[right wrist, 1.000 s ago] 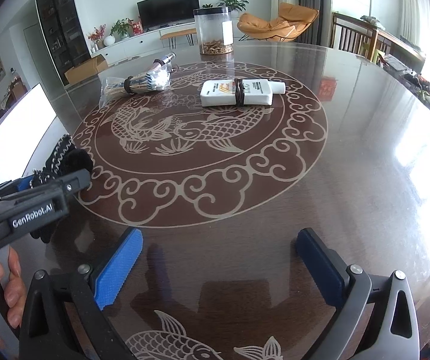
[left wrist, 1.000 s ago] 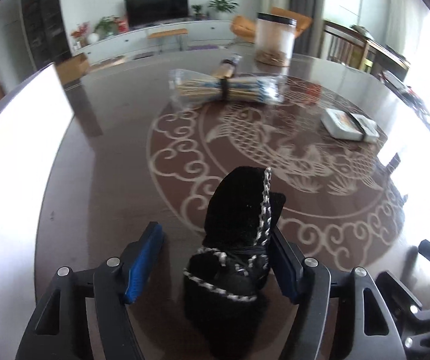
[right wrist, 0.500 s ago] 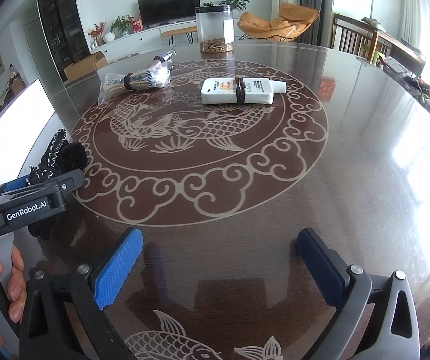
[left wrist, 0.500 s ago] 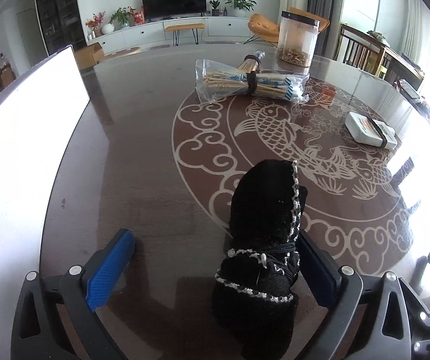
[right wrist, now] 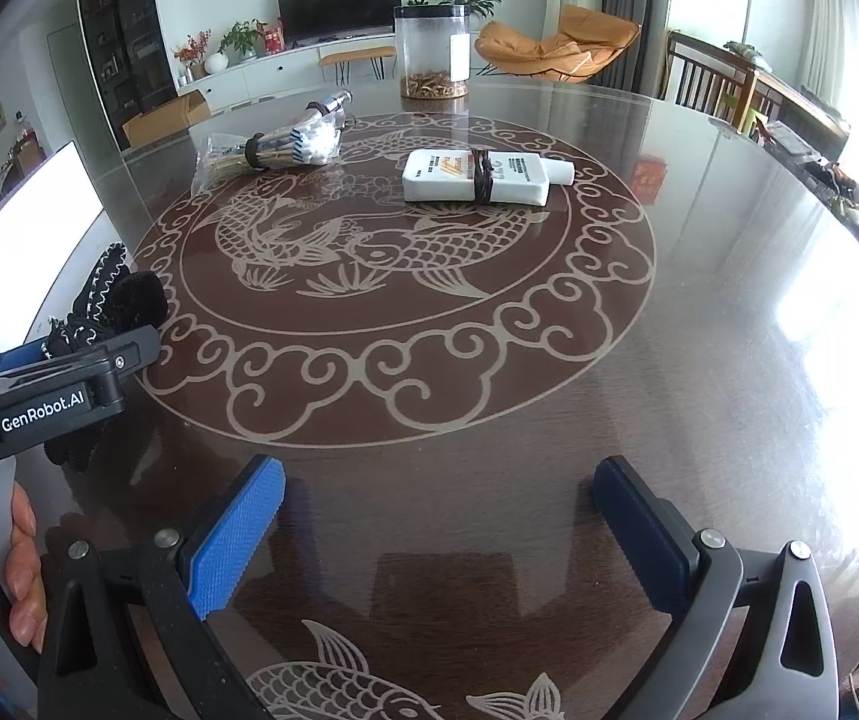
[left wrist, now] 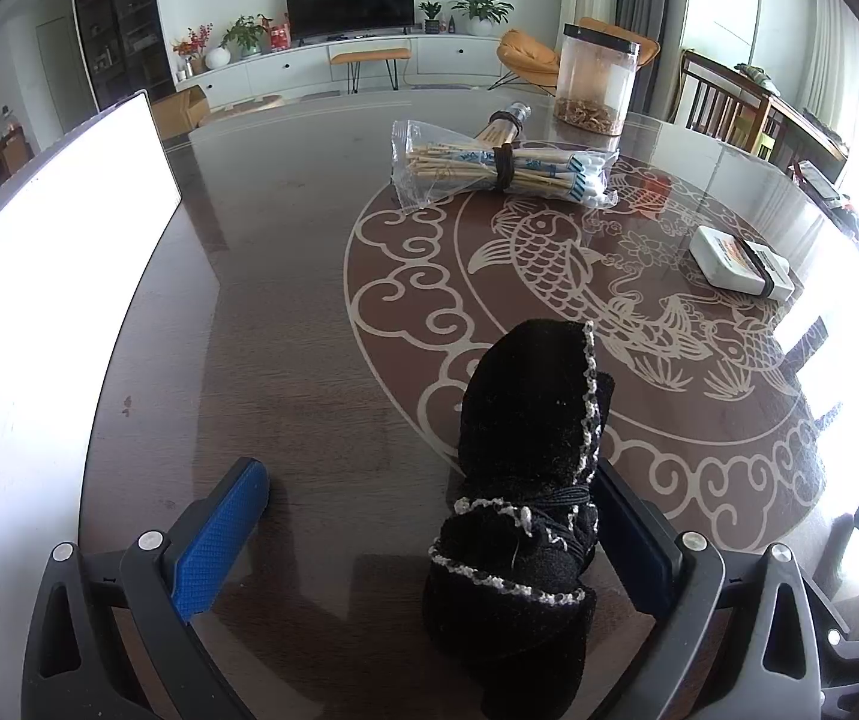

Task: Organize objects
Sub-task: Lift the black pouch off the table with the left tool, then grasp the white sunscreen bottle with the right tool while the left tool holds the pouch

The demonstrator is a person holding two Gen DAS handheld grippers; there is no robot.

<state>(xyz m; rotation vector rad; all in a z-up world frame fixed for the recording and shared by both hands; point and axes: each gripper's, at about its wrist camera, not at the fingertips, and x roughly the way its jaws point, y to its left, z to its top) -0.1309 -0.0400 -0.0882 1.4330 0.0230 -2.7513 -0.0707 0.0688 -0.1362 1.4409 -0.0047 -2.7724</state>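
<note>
A black knitted bundle lies on the table between the left gripper's wide-spread fingers, touching the right one, while the right gripper gapes wide above bare wood.

Dark glossy table w/ inlaid koi and cloud ring pattern. Objects resting directly on it:
- black knit bundle, lower centre of left view
- bagged swab bundle, upper centre
- clear jar, top right
- white banded bottle, upper centre of right view.
</note>
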